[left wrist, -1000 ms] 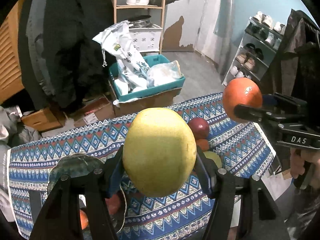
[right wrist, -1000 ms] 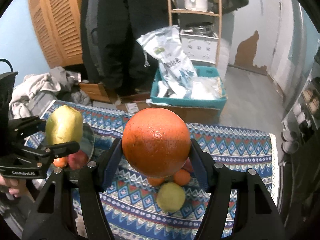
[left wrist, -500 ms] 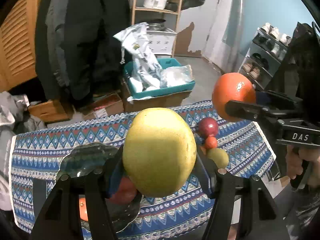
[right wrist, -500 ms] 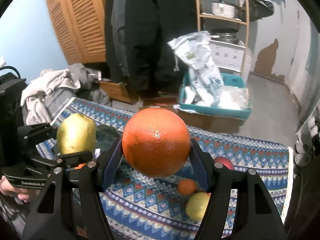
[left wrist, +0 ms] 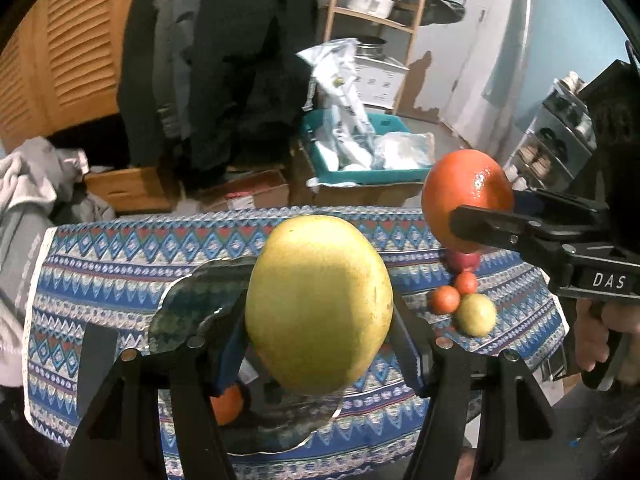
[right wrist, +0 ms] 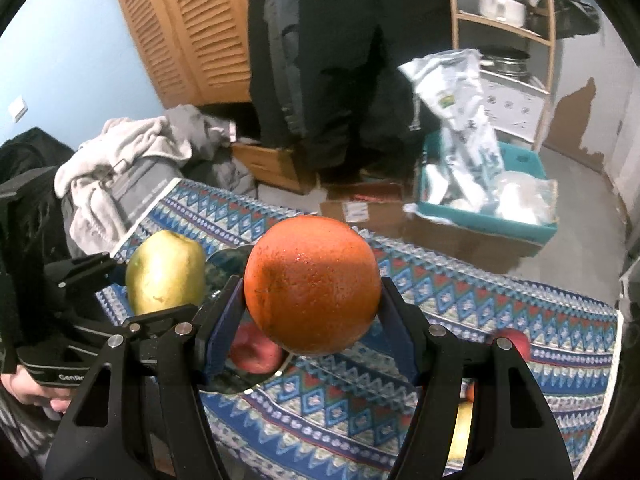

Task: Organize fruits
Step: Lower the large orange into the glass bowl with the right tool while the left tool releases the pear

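My left gripper (left wrist: pixel 320 320) is shut on a large yellow-green pear (left wrist: pixel 318 304), held above a dark glass plate (left wrist: pixel 188 304) on the patterned tablecloth (left wrist: pixel 100 264). An orange fruit (left wrist: pixel 226 404) lies on the plate, partly hidden by my fingers. My right gripper (right wrist: pixel 312 304) is shut on a big orange (right wrist: pixel 312 284) in the air over the plate (right wrist: pixel 228 258), where a red apple (right wrist: pixel 252 350) rests. In the right wrist view the pear (right wrist: pixel 164 272) shows at left. A red apple (left wrist: pixel 462 260), two small orange fruits (left wrist: pixel 444 299) and a yellow-green fruit (left wrist: pixel 475 314) lie on the cloth at right.
Beyond the table's far edge stand cardboard boxes (left wrist: pixel 244 194), a teal crate (left wrist: pixel 360 160) with plastic bags, dark coats (left wrist: pixel 224 60) and a wooden shelf (left wrist: pixel 380 12). Grey clothes (right wrist: pixel 132 168) are heaped at the table's left end. A shoe rack (left wrist: pixel 560 144) is at right.
Both grippers have travelled leftward over the table with their fruits still held. The plate has come under them, and the loose fruits have slid to the right of both views.
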